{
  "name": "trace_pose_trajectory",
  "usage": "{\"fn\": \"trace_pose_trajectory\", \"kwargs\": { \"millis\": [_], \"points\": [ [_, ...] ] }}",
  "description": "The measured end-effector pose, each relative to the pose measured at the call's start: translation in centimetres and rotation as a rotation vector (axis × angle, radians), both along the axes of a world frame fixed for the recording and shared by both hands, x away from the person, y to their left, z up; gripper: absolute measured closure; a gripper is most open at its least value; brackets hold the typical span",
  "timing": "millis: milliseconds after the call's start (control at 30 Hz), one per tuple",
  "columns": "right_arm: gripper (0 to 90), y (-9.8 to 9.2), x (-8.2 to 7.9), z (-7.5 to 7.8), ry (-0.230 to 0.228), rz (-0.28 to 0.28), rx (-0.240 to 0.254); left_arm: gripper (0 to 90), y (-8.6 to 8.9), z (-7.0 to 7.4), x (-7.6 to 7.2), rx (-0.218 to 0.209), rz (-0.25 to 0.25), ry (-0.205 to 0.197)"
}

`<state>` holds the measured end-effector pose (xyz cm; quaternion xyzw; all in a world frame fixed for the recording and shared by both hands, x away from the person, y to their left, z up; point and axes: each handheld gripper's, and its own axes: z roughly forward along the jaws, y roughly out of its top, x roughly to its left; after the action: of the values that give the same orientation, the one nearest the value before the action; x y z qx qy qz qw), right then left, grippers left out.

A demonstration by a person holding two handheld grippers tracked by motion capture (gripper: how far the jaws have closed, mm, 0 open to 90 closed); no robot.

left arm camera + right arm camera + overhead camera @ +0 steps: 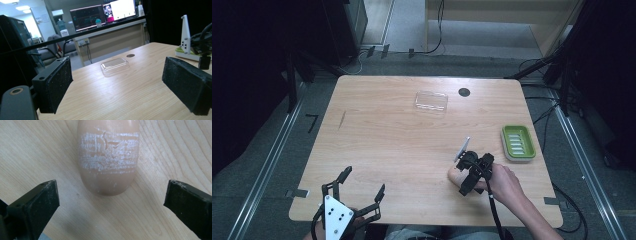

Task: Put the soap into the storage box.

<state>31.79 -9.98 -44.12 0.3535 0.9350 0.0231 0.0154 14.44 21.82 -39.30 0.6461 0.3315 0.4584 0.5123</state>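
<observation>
I hover my right gripper [460, 172], fingers spread wide, over the soap bar [108, 157] lying on the counter [387, 150], ready to straddle it; my left gripper [362, 187] waits open near the counter's front edge.

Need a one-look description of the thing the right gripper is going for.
Start at the wooden table, near its front right, left of the green soap dish. There, under the open right gripper, lies a peach oval soap bar. Its whitish scuffed band marks it out from the clear lid farther back.
</observation>
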Motion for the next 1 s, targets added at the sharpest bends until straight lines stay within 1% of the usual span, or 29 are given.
{"fn": "trace_pose_trajectory", "kwargs": {
  "millis": [133,200,433,500,667,733,767,867,933,1000],
  "points": [
    [0.0,0.5,0.4,-0.2,0.002,-0.005,-0.009,9.9,0.0,0.0,0.0,0.002,-0.001,0.0],
    [0.0,0.9,0.6,-0.4,0.008,0.006,-0.018,9.9,0.1,0.0,0.0,-0.001,0.002,-0.001],
    [0.0,2.2,1.4,-1.2,0.024,0.011,-0.042,9.9,0.1,0.0,-0.1,0.0,0.003,-0.005],
    [0.0,2.4,1.6,-1.5,0.028,0.012,-0.039,9.9,0.0,0.0,-0.1,0.0,0.002,-0.008],
    [0.0,2.9,1.8,-1.9,0.037,0.022,-0.051,9.9,0.0,0.0,0.0,-0.001,0.0,-0.008],
    [0.3,3.1,1.9,-2.0,0.041,0.014,-0.052,9.9,0.0,0.0,0.0,-0.003,-0.001,-0.008],
    [1.6,3.1,2.0,-2.1,0.041,0.016,-0.053,9.9,0.0,0.0,0.0,-0.002,-0.002,-0.008],
    [9.4,3.0,2.1,-2.2,0.051,0.013,-0.052,9.9,0.0,-0.1,0.1,-0.001,-0.004,-0.009],
    [9.9,2.9,2.1,-2.3,0.057,0.005,-0.046,9.9,0.0,-0.1,0.1,-0.002,-0.005,-0.01],
    [12.1,2.9,2.2,-2.3,0.057,0.0,-0.048,9.9,0.0,-0.1,0.1,-0.002,-0.005,-0.01]
  ]
}}
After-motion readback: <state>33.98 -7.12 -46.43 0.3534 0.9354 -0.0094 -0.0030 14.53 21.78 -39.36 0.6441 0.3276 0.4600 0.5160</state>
